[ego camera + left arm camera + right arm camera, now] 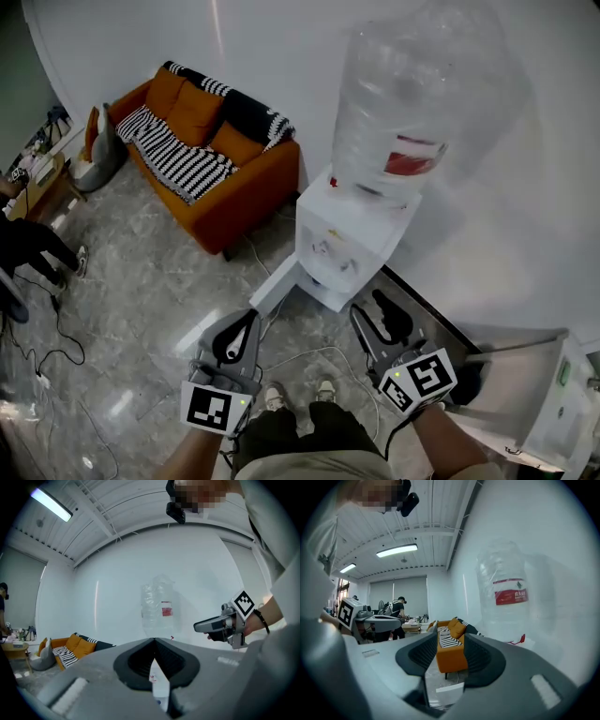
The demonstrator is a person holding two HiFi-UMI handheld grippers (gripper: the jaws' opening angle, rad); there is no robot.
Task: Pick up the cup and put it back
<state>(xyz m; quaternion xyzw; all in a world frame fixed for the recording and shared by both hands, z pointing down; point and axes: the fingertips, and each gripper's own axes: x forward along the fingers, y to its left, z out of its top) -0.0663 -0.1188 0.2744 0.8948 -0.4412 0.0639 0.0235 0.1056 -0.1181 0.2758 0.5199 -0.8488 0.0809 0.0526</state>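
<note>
No cup shows in any view. A white water dispenser with a large clear bottle on top stands against the wall ahead of both grippers. My left gripper hangs low on the left, its jaws closed tip to tip with nothing in them; its own view shows the bottle beyond the left gripper. My right gripper is to the right, nearer the dispenser, jaws apart and empty. In its own view the right gripper frames the orange sofa, with the bottle at the right.
An orange sofa with a striped blanket stands at the back left. Cables lie across the marble floor. A person is at the left edge. A white box-like unit stands at the lower right. My shoes are below.
</note>
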